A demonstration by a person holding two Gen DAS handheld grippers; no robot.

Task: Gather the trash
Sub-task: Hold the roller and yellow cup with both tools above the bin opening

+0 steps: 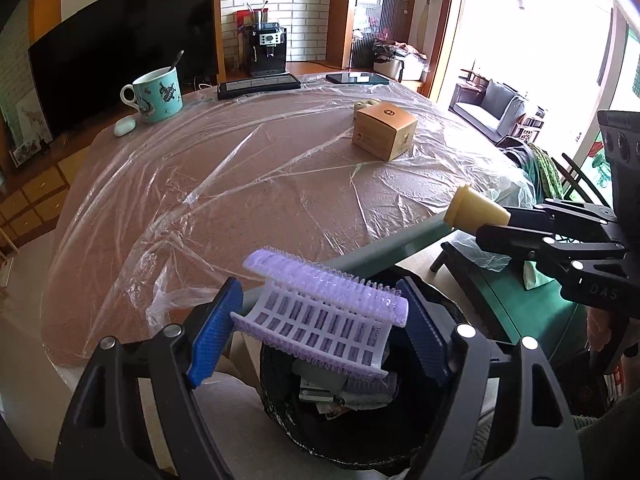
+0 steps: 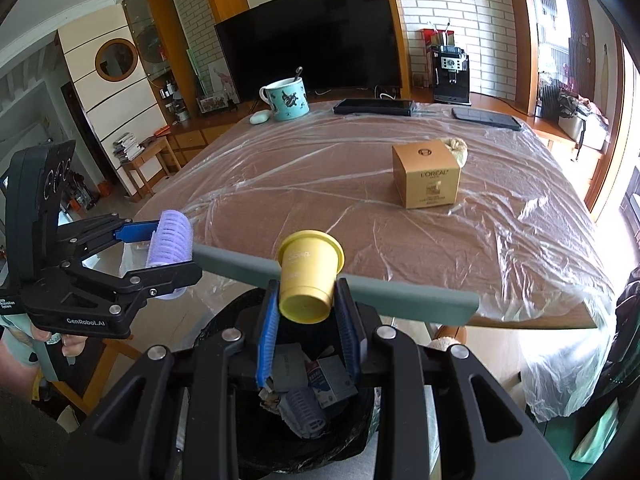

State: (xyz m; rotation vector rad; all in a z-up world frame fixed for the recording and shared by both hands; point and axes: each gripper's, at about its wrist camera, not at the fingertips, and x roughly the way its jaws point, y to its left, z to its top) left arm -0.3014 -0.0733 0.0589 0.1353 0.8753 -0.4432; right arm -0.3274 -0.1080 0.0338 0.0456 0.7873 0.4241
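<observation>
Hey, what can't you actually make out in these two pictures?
- Bin floor: both views, covered by trash and gripper frames.
- Lump behind the gold box: both views, mostly hidden by the box.
- Mug contents: both views, rim too high.
- Curler in the left gripper: right wrist view, lower end hidden by a finger.

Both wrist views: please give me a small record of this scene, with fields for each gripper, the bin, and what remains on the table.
left gripper: shut on purple hair roller, held over the bin
right gripper: shut on yellow capsule cup, held over the bin
trash bin: black liner, below both grippers, already holds paper scraps and another roller
table: covered with clear plastic sheet
left on table: gold L'Oreal box, teal mug with spoon, white earbud case, two dark flat devices
</observation>
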